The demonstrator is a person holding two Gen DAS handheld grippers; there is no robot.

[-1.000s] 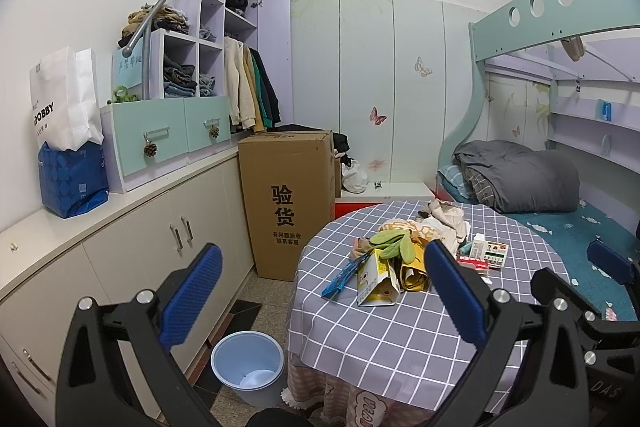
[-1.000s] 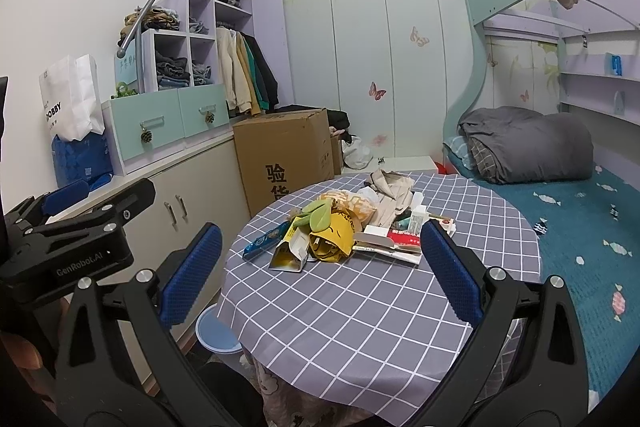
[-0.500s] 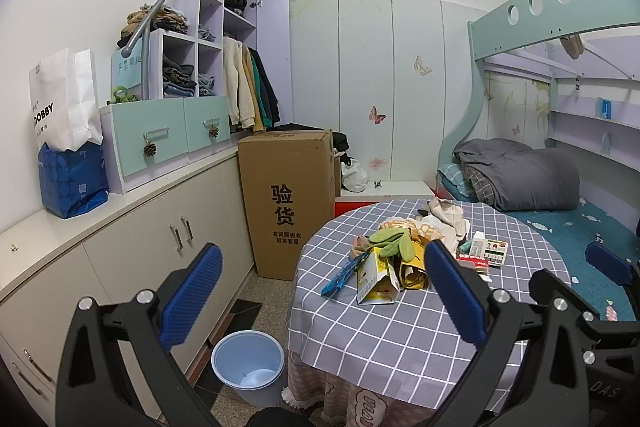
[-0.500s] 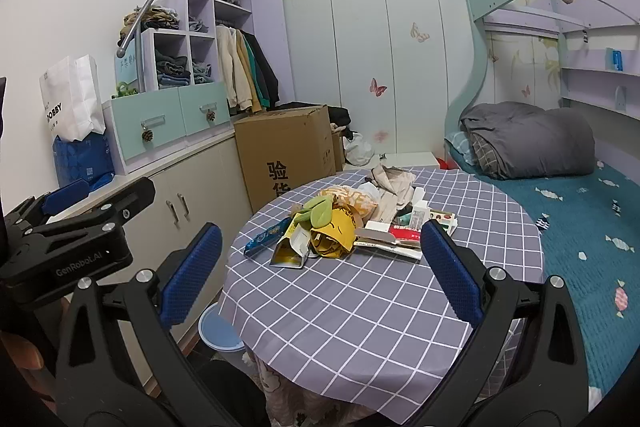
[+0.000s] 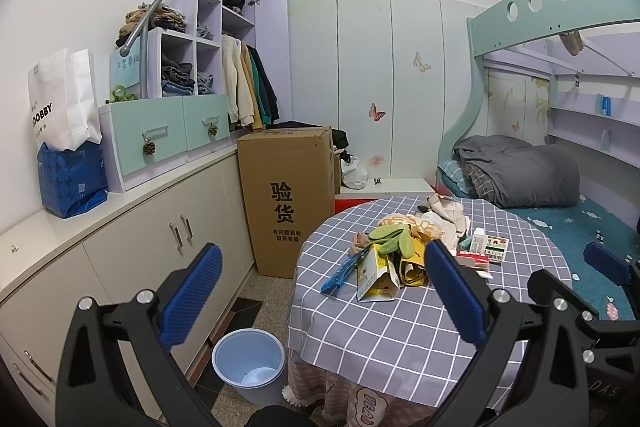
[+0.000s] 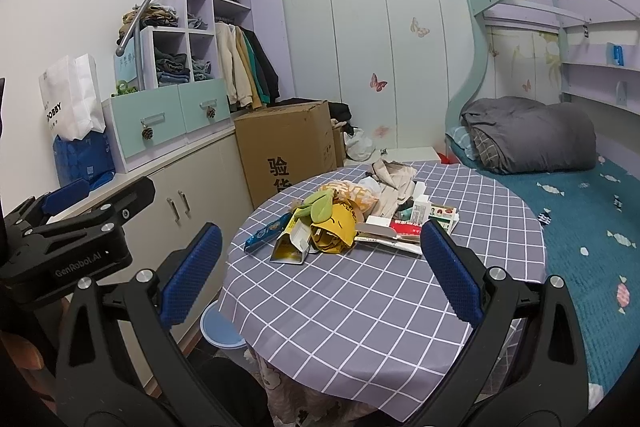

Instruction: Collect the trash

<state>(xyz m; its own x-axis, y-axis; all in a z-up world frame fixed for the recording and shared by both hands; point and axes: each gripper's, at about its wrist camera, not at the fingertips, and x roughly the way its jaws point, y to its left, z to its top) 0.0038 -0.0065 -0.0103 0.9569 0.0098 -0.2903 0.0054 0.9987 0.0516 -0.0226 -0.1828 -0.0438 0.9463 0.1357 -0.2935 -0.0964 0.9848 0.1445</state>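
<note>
A heap of trash lies on the round checked table [image 5: 400, 331] [image 6: 340, 307]: a torn yellow-white carton [image 5: 376, 273] [image 6: 291, 246], a blue wrapper [image 5: 343, 270] [image 6: 266, 230], yellow crumpled paper [image 6: 335, 227], green peel-like pieces [image 5: 392, 241] [image 6: 320, 205] and small boxes [image 5: 486, 247] [image 6: 434, 217]. A light-blue bin [image 5: 248, 363] [image 6: 220, 327] stands on the floor left of the table. My left gripper [image 5: 324, 287] is open, held in the air short of the table's left edge. My right gripper [image 6: 320, 267] is open above the table's near part, well back from the heap.
A tall cardboard box [image 5: 286, 195] stands behind the table beside low cabinets [image 5: 120, 251]. A bunk bed [image 5: 560, 195] with a grey duvet fills the right side. Bags [image 5: 68, 147] sit on the cabinet top. Floor room lies between cabinets and table.
Both views have shifted only slightly; the right gripper's view has drawn back a little from the table. Both grippers stay open and nothing on the table has moved.
</note>
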